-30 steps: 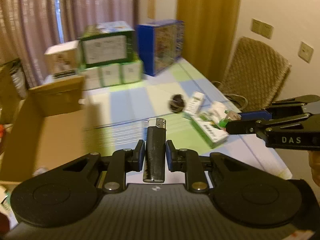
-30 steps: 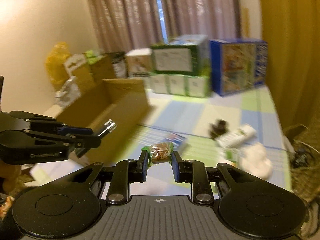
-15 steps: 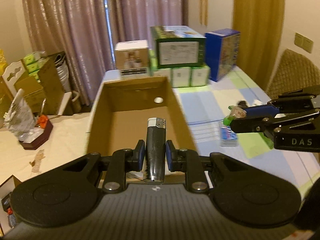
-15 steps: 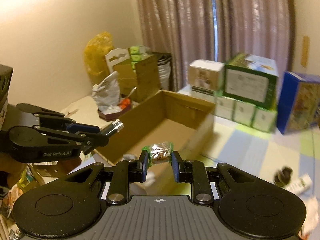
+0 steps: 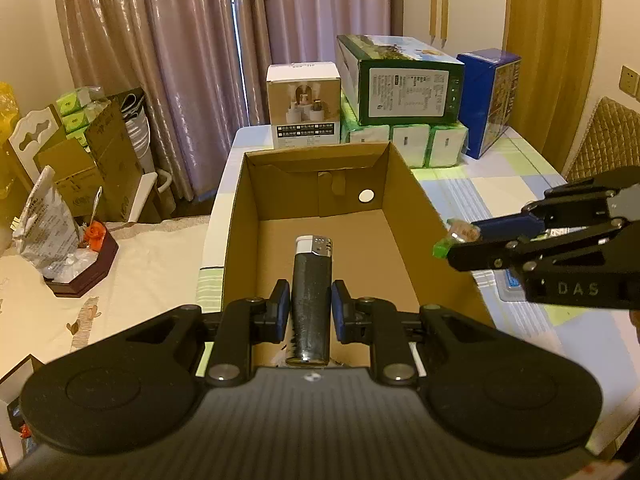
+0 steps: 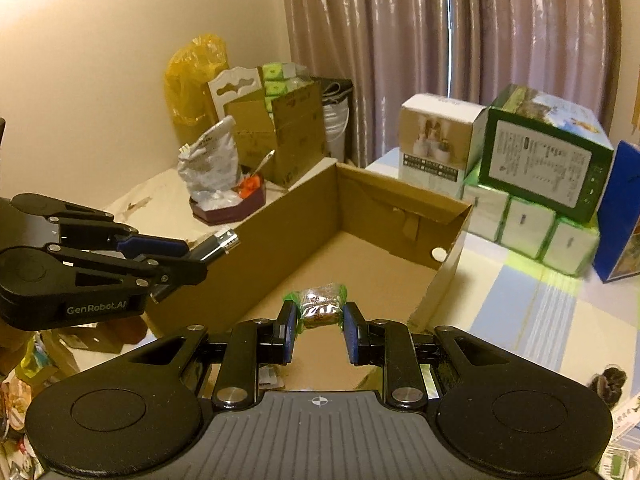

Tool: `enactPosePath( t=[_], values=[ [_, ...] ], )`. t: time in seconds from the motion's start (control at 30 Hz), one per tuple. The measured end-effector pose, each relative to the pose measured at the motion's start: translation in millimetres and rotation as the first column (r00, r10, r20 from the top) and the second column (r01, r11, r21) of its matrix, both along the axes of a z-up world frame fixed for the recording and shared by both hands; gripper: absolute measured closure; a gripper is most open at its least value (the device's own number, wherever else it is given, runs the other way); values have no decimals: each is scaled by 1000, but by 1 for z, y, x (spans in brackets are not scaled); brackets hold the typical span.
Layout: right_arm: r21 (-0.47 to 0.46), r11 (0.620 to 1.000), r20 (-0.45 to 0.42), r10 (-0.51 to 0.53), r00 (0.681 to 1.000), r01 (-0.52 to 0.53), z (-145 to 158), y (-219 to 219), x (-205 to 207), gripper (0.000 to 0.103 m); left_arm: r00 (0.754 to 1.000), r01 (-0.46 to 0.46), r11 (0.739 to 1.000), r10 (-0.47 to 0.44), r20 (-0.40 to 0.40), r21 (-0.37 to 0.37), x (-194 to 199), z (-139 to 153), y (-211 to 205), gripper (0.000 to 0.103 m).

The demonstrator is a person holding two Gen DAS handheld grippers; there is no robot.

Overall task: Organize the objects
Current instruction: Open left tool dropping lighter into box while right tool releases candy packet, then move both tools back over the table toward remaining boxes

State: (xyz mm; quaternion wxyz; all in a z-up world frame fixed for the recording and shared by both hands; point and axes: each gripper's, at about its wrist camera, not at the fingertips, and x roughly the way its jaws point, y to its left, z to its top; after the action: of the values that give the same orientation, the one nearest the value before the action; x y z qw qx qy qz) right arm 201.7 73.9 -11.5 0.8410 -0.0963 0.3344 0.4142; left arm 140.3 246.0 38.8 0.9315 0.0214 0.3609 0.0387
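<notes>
My left gripper [image 5: 310,306] is shut on a dark lighter [image 5: 311,296] with a silver and white top, held upright above the near end of an open cardboard box [image 5: 404,176]. My right gripper [image 6: 319,316] is shut on a small wrapped candy [image 6: 320,307] with green ends, over the same cardboard box [image 6: 400,200]. In the left wrist view the right gripper [image 5: 456,246] reaches in from the right with the candy [image 5: 454,238] just beyond the box's right wall. In the right wrist view the left gripper [image 6: 188,258] comes in from the left, the lighter [image 6: 218,243] near the box's left wall.
Stacked cartons [image 5: 400,88] and tissue packs [image 5: 404,144] stand behind the box, with a blue box [image 5: 490,96] to their right. A checked cloth [image 6: 540,312] covers the table on the right. A dark tray with a crumpled bag [image 5: 56,236] sits left. A woven chair [image 5: 608,136] stands at far right.
Both grippers have swung left from the checked cloth to above the cardboard box, each keeping hold of its item. The box now fills the middle of both views.
</notes>
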Motion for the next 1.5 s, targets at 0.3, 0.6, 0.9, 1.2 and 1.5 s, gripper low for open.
enactPosePath(
  t=[0.3, 0.6, 0.9, 1.2, 1.5],
  values=[
    [56, 998, 25, -5, 1000, 3, -9, 2, 14, 37, 998, -51, 998, 52, 21, -35, 13, -15, 14, 59],
    [61, 996, 15, -67, 998, 66, 0, -30, -1, 37, 996, -83, 995, 85, 35, -59, -13, -7, 11, 59],
    [102, 981, 33, -171, 985, 167, 27, -77, -42, 28, 993, -67, 993, 76, 92, -97, -51, 20, -31, 53],
    [146, 933, 46, -340, 939, 330, 42, -158, -103, 19, 989, 7, 988, 16, 148, -153, -93, 37, -105, 36],
    [153, 842, 28, -527, 850, 517, 44, -246, -159, 8, 984, 70, 988, -45, 173, -137, -125, 34, -179, 20]
  ],
)
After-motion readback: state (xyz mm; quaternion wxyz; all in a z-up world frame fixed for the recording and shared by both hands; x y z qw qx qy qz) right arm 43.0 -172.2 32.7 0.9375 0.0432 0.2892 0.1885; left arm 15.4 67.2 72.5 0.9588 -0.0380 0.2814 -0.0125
